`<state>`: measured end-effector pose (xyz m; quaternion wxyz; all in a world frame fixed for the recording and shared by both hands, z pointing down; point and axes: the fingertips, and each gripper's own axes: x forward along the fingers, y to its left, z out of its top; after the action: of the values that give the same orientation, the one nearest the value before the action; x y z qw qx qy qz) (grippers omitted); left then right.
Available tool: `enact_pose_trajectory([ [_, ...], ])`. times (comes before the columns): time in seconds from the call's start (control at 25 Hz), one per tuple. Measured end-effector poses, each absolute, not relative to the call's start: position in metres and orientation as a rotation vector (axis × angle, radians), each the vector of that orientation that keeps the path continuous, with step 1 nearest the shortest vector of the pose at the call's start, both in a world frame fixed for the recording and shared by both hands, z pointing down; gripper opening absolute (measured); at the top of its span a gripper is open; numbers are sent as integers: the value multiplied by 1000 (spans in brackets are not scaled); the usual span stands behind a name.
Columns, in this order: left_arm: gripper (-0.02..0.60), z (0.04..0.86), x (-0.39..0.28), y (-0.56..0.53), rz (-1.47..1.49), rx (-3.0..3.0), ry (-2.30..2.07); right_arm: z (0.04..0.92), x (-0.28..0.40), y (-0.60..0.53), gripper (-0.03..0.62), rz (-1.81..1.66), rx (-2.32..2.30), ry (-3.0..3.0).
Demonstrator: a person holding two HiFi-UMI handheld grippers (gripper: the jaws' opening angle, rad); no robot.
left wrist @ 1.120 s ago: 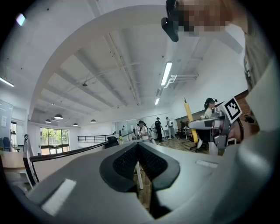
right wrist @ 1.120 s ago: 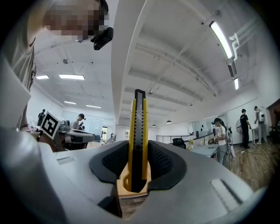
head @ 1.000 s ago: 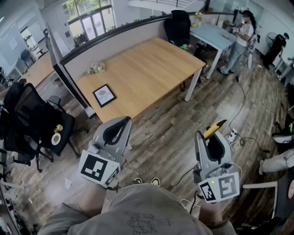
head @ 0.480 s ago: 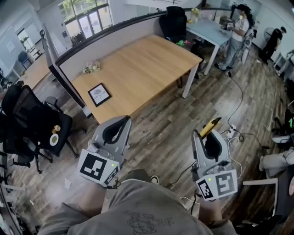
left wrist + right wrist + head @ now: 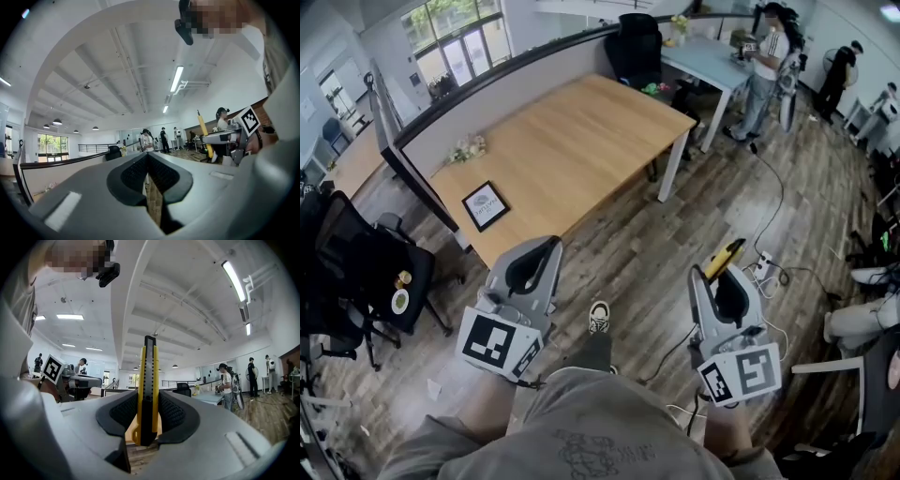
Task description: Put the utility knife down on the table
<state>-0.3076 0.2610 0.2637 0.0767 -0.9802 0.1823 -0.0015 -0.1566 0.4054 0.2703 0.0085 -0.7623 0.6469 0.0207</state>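
A yellow and black utility knife (image 5: 148, 390) stands upright between the jaws of my right gripper (image 5: 149, 414), which is shut on it. In the head view the utility knife (image 5: 724, 257) sticks out past the right gripper (image 5: 722, 281) over the wooden floor. My left gripper (image 5: 536, 265) is held beside it at the left, shut with nothing between its jaws, as the left gripper view (image 5: 148, 174) shows. The long wooden table (image 5: 572, 145) lies ahead, its near corner just beyond the left gripper. Both grippers are in the air, short of the table.
A framed picture (image 5: 485, 205) and a small flower bunch (image 5: 467, 148) lie on the table's left part. Black office chairs (image 5: 356, 267) stand at the left. A power strip with cables (image 5: 764, 269) lies on the floor at the right. People (image 5: 761, 56) stand by a far desk.
The table has drawn nearer and shifted left in the head view as I step forward; a shoe now shows on the floor. Both grippers keep their pose and the knife stays gripped.
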Motion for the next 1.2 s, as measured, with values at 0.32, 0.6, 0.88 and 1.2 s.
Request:
enact_pose_trajectory([
  [0.32, 25, 267, -267, 211, 12, -2956, 567, 273, -114, 363, 135, 43, -2407, 2006],
  [0.6, 3, 274, -224, 149, -11, -2977, 550, 277, -72, 302, 135, 7, -2429, 2001],
  [0.88, -2, 271, -183, 71, -29, -2985, 516, 271, -33, 224, 135, -19, -2456, 1995],
  [1.2, -2, 271, -142, -17, -38, -2988, 488, 266, 6, 136, 135, -28, -2469, 1992],
])
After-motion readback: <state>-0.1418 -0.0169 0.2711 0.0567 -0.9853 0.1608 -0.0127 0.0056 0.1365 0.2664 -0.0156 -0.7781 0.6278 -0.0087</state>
